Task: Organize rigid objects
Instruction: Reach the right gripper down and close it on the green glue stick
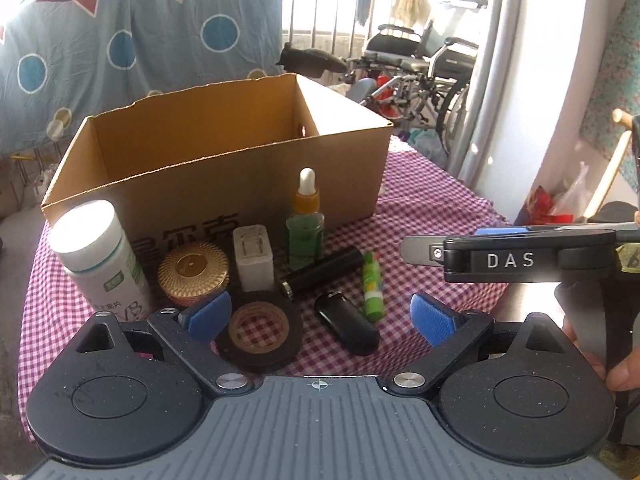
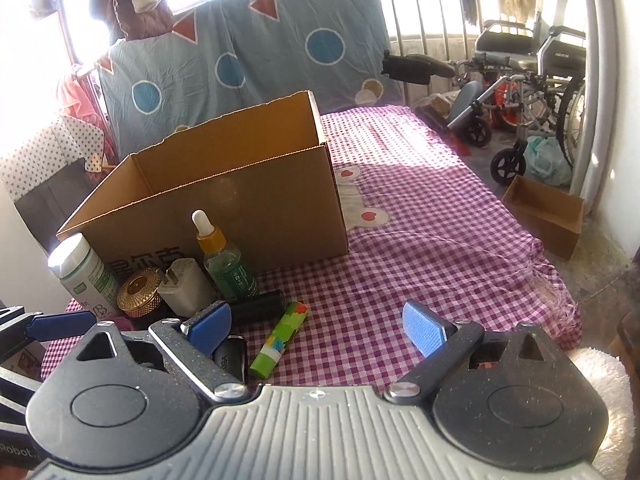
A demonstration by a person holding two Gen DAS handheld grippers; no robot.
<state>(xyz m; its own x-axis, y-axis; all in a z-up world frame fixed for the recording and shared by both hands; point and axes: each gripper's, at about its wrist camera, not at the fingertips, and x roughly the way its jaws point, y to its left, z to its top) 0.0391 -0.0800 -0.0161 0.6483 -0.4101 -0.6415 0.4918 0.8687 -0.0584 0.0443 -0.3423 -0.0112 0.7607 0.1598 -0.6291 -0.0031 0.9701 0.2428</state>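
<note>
An open cardboard box [image 1: 224, 152] stands on the purple checked cloth [image 1: 432, 208]. In front of it stand a white pill bottle [image 1: 100, 256], a gold round tin [image 1: 193, 272], a white charger plug [image 1: 253, 258] and a green dropper bottle [image 1: 305, 224]. A black cylinder [image 1: 322, 272], a green glue stick [image 1: 372, 284], a black lighter-like case [image 1: 346, 322] and a black tape roll [image 1: 260, 332] lie nearer. My left gripper [image 1: 320, 318] is open and empty just above the tape roll and case. My right gripper [image 2: 316, 324] is open and empty, right of the glue stick [image 2: 280, 338].
A wheelchair [image 2: 528, 92] and a small cardboard tray [image 2: 546, 216] stand on the floor at the right. A patterned blue sheet [image 2: 280, 48] hangs behind the box. The right gripper's side [image 1: 520, 256] shows in the left wrist view.
</note>
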